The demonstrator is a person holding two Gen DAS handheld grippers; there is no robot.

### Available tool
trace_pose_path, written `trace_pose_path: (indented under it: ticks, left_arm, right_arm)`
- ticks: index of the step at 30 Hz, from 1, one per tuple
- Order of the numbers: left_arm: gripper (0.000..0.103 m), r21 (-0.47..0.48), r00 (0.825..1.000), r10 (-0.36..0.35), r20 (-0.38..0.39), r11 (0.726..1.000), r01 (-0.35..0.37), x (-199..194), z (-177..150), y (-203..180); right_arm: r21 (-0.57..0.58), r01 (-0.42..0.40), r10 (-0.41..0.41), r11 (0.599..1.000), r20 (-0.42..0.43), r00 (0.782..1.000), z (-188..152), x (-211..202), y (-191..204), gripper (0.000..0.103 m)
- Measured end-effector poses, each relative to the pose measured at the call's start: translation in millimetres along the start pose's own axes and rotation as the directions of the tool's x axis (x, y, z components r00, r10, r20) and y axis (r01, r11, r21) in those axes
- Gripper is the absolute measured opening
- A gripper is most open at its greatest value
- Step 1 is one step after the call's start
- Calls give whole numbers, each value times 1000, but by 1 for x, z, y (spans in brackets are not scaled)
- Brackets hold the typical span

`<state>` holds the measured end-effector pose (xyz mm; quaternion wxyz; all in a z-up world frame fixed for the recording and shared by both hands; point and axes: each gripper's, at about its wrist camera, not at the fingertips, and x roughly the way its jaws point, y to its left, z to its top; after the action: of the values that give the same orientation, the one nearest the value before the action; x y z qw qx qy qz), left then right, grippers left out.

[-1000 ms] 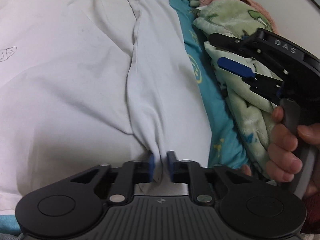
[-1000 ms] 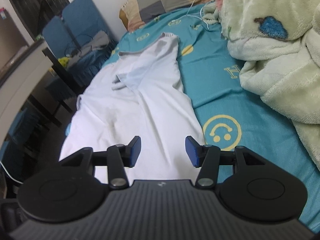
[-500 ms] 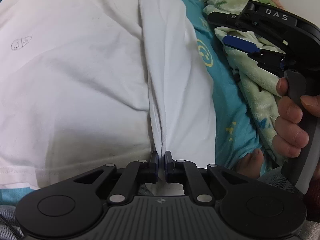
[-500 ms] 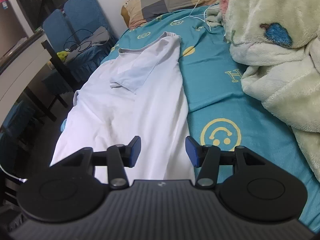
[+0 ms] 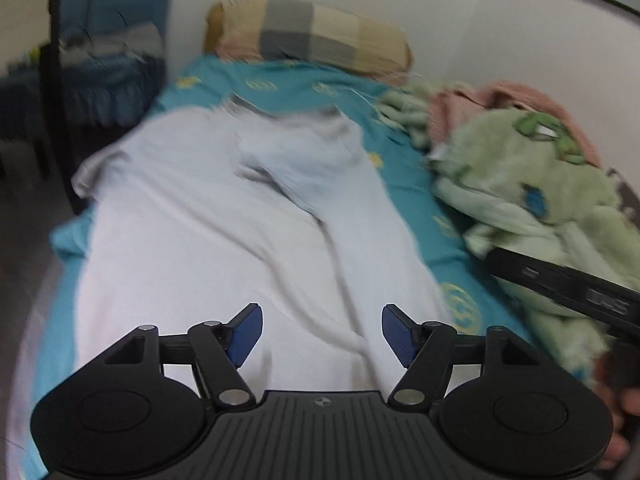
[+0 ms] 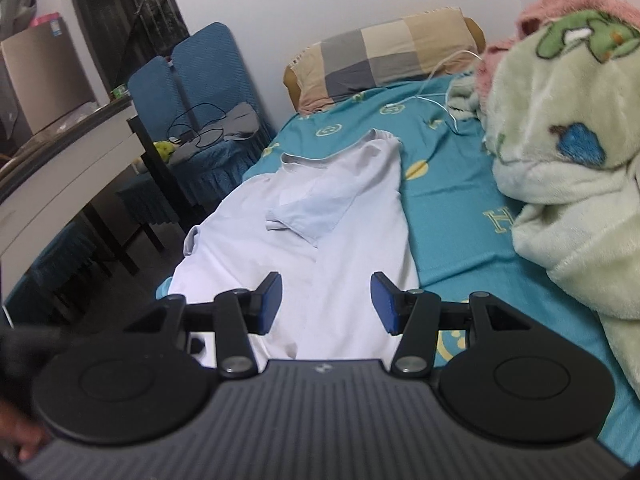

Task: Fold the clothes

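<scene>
- The left gripper (image 5: 322, 334) is hovering over the near end of the bed (image 5: 416, 184), its blue-padded fingers (image 5: 245, 334) spread wide and holding nothing, pointing up the mattress toward the headboard end; this view is blurred.
- The right gripper (image 6: 326, 304) is hanging level above the same near end, its two blue pads (image 6: 270, 302) also standing well apart with only air between them.
- Part of a person's hand (image 5: 622, 408) is showing at the right edge of the left wrist view, wrapped on the other tool's dark handle, and fingertips are peeking in at the lower left corner of the right wrist view.
- One white T-shirt (image 6: 320, 240) is lying lengthwise along the left side of the bed, collar toward the headboard end and hem toward the grippers, with one sleeve (image 6: 316, 208) folded inward across the chest and the right side panel turned over onto the body; the other sleeve is drooping over the left edge.
- One checked pillow (image 6: 384, 54) is sitting at the head of the bed.
- One pale green fleece blanket (image 6: 568, 152) is piling up along the right edge, with pink fabric (image 6: 560, 4) showing behind it.
- One white cable (image 6: 436, 100) is trailing across the teal sheet near the pillow.
- Two blue-covered chairs (image 6: 200, 80) are standing just beside the bed's left edge.
</scene>
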<state>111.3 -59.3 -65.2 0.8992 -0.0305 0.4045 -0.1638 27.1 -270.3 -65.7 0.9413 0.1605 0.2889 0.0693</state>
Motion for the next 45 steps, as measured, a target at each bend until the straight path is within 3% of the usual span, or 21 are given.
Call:
trace_pose_path:
  ticks: [2,4,7,9,12,16,17,21,27,30,32,34,35,36,40,43,45]
  left_arm:
    - [77,3,999,36,7,999,-36,3,1,18]
    - [83,10,999,45,8,999,-45,7,-2,29]
    - [89,-28,999,34,9,999,-34,8,-1,51]
    - [92,-61,998,49,25,997,-47,-1,-1,72]
    - [94,-107,998,52,31,993,-49,-6,-3,102]
    - [94,-137,999,28,15,990,-26,-4,-9,127]
    - [94,-145,1000,19,8,989,-18,-1,-10,130]
    - [94,-174,1000,4,-22,985,-8,13,-15,145]
    - [94,-269,998,10,-55,963,-24,30,-22,174]
    - [94,-295,997,20,-81,954,-43,40,-24,182]
    - [94,-304,996,21,-92,952,-48,44,-25,184]
    - [94,-305,995,24,-100,951,-54,47,-27,184]
    - [94,-300,995,32,-99,952,-60,46,-28,183]
    - [94,-295,994,39,-97,953,-67,46,-28,182]
    - [94,-284,995,58,-85,956,-80,44,-29,175]
    - [94,-277,997,50,-56,959,-64,40,-28,168]
    - [94,-260,998,53,-24,964,-58,37,-26,161]
  right_arm:
    - [-16,-6,6,1000,-1,1000,3,7,6,56]
    - [-41,-16,16,999,-6,1000,12,19,15,70]
    - [-90,-65,63,994,-27,998,33,51,38,78]
    - [-133,-114,105,984,-74,992,50,89,64,78]
    - [-213,-198,163,957,-173,971,67,158,116,78]
    - [-302,-316,222,899,-307,925,90,249,184,75]
    - [-341,-343,218,875,-353,910,88,274,203,69]
    - [-471,-402,162,785,-471,867,61,350,272,68]
    - [-663,-432,45,611,-516,855,16,423,327,60]
    - [-752,-412,-52,515,-507,860,-12,445,335,48]
    - [-815,-390,-112,429,-476,872,-31,453,338,29]
    - [-865,-335,-143,373,-410,901,-39,453,340,11]
    - [-855,-324,-137,405,-407,903,-34,451,341,4]
    - [-842,-314,-131,438,-406,905,-29,449,341,4]
    - [-785,-243,-29,570,-315,949,12,414,333,3]
    - [-685,-191,50,703,-221,974,52,374,307,3]
    - [-562,-136,75,816,-131,989,74,344,272,3]
